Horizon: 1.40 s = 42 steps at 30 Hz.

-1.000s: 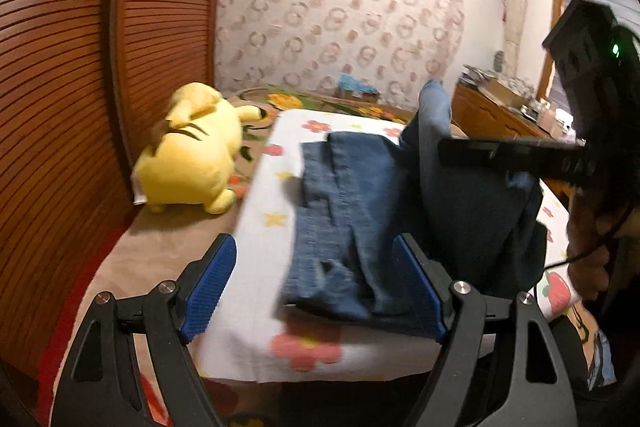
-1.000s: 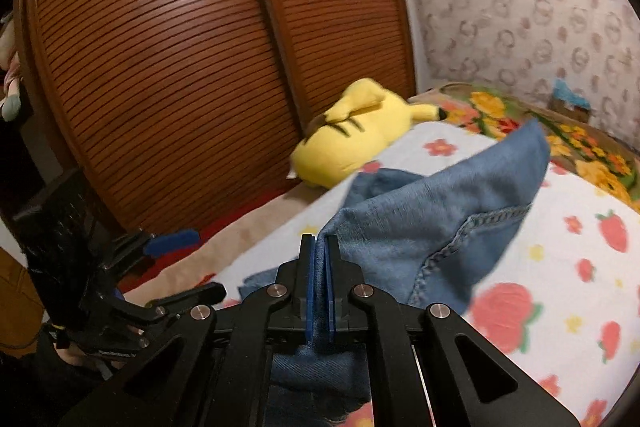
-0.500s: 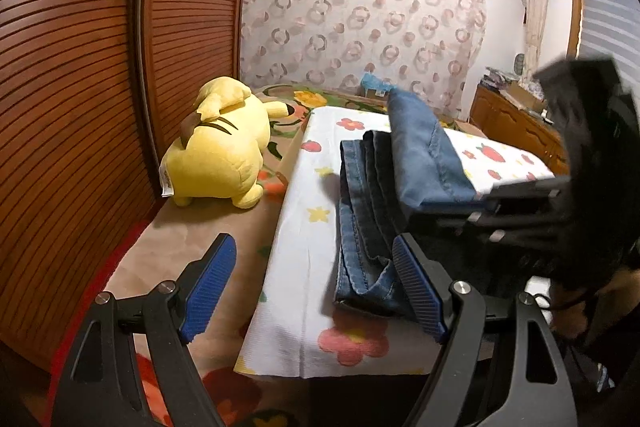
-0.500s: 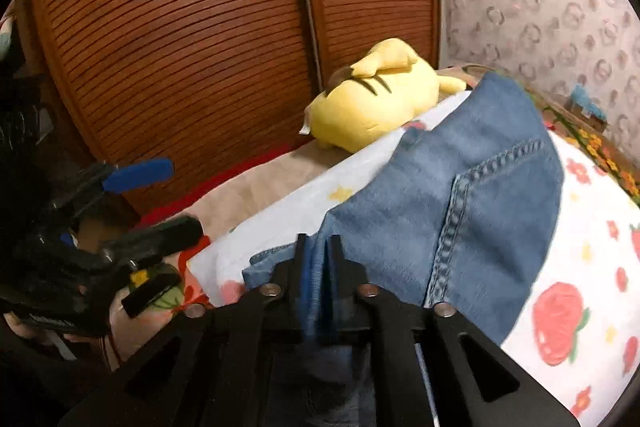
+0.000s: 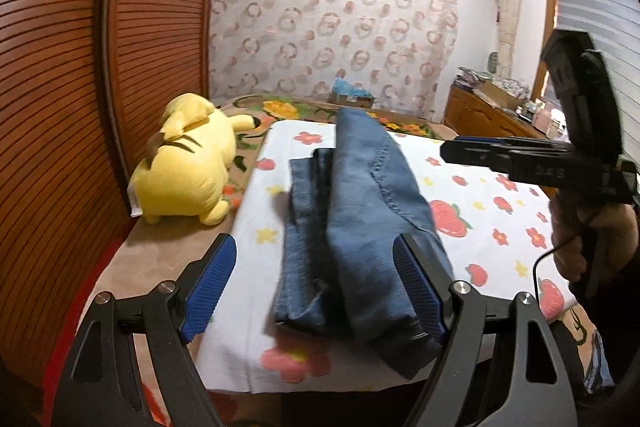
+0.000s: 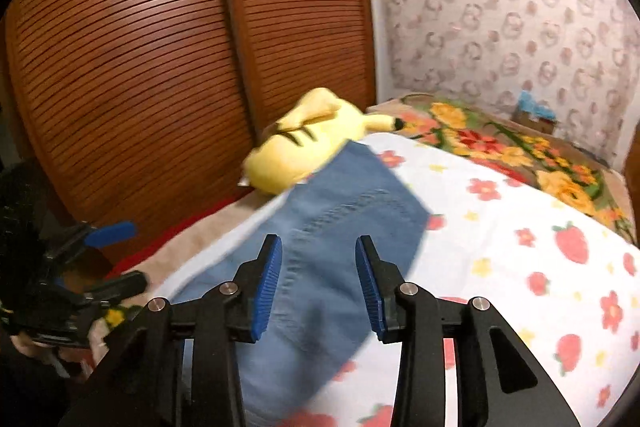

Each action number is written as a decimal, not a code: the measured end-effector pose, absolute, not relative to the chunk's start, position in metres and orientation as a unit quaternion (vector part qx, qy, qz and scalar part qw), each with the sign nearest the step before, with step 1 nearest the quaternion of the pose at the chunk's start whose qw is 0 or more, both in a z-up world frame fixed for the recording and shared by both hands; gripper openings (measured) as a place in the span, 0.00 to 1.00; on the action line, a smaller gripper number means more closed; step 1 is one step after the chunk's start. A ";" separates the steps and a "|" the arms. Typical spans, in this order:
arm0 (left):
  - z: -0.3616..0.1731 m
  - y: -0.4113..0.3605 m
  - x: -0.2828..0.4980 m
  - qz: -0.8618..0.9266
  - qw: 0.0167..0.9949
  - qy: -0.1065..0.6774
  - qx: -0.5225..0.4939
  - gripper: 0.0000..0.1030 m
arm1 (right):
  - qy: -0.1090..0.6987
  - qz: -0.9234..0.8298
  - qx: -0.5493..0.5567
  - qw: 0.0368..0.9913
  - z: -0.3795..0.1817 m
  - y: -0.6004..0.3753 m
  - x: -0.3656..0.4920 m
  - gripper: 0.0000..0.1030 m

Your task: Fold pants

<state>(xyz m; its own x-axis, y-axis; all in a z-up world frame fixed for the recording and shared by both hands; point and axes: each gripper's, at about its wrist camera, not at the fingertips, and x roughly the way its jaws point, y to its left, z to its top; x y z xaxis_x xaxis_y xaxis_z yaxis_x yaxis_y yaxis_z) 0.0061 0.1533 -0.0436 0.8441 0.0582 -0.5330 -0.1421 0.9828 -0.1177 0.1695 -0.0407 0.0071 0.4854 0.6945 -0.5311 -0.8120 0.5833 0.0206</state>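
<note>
The right claw (image 6: 318, 279), pinching the pants (image 6: 320, 251) a second ago, has just spread, dropping the fold toward twelve o'clock; the left claw (image 5: 316, 287) hangs spread, empty.

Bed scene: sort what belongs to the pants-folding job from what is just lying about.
Job:
- jeans
- flowered sheet under them
- left gripper, jaws open
- right gripper, jaws just opened off the denim

Lying about:
- yellow plush toy
- blue thing by the wall
- cluttered dresser
</note>
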 end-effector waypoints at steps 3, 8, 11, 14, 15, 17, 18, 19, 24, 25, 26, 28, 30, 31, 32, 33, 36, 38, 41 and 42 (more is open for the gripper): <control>-0.048 0.146 0.013 0.037 0.956 0.282 -0.076 0.79 | 0.260 0.422 -0.123 0.860 -0.002 -0.038 0.178 0.41; -0.067 0.137 0.025 0.000 0.946 0.310 -0.090 0.70 | 0.286 0.411 -0.128 0.856 -0.009 -0.019 0.193 0.44; -0.083 0.139 0.034 -0.009 0.937 0.335 -0.099 0.53 | 0.298 0.411 -0.129 0.852 -0.010 -0.008 0.209 0.44; -0.098 0.140 0.035 -0.005 0.931 0.351 -0.100 0.41 | 0.306 0.406 -0.133 0.851 -0.009 -0.003 0.221 0.44; -0.099 0.139 0.035 -0.001 0.932 0.349 -0.098 0.35 | 0.308 0.407 -0.131 0.850 -0.007 -0.001 0.223 0.44; -0.099 0.139 0.031 0.004 0.935 0.342 -0.097 0.31 | 0.310 0.410 -0.123 0.849 -0.007 0.001 0.228 0.45; -0.099 0.137 0.028 0.006 0.936 0.340 -0.094 0.30 | 0.308 0.411 -0.122 0.849 -0.008 0.004 0.231 0.46; -0.100 0.136 0.026 0.010 0.936 0.339 -0.091 0.30 | 0.307 0.411 -0.121 0.850 -0.010 0.005 0.234 0.48; -0.107 0.138 0.027 0.020 0.934 0.345 -0.094 0.33 | 0.333 0.408 -0.110 0.843 -0.041 0.015 0.259 0.63; -0.107 0.138 0.028 0.020 0.933 0.346 -0.094 0.34 | 0.336 0.410 -0.106 0.841 -0.044 0.013 0.261 0.66; -0.107 0.138 0.029 0.021 0.933 0.348 -0.092 0.35 | 0.340 0.411 -0.101 0.840 -0.046 0.012 0.265 0.70; -0.106 0.139 0.029 0.026 0.932 0.349 -0.090 0.41 | 0.348 0.411 -0.093 0.837 -0.049 0.010 0.272 0.74; -0.105 0.142 0.029 0.035 0.932 0.350 -0.091 0.52 | 0.353 0.416 -0.088 0.834 -0.050 0.009 0.278 0.76; -0.104 0.144 0.028 0.039 0.931 0.350 -0.094 0.54 | 0.353 0.416 -0.087 0.833 -0.050 0.007 0.278 0.78; -0.103 0.145 0.028 0.040 0.931 0.349 -0.099 0.55 | 0.352 0.415 -0.087 0.835 -0.051 0.007 0.278 0.80; -0.104 0.147 0.028 0.039 0.931 0.350 -0.100 0.56 | 0.351 0.414 -0.087 0.836 -0.051 0.006 0.279 0.80; -0.106 0.152 0.031 0.035 0.930 0.352 -0.101 0.62 | 0.353 0.416 -0.085 0.834 -0.052 0.005 0.279 0.81; -0.109 0.155 0.032 0.040 0.929 0.352 -0.103 0.69 | 0.358 0.421 -0.086 0.829 -0.051 0.007 0.280 0.81; -0.115 0.162 0.033 0.028 0.926 0.354 -0.127 0.70 | 0.362 0.431 -0.089 0.822 -0.053 0.008 0.285 0.81; -0.117 0.164 0.033 0.024 0.926 0.354 -0.133 0.70 | 0.362 0.434 -0.087 0.820 -0.054 0.007 0.286 0.81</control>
<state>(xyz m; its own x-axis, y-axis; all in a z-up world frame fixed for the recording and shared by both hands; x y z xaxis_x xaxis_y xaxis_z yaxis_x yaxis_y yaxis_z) 0.0329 0.1637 -0.1174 0.7487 -0.0492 -0.6610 -0.1396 0.9632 -0.2298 0.2855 0.0074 -0.0542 0.3607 0.6492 -0.6697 -0.7753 0.6078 0.1716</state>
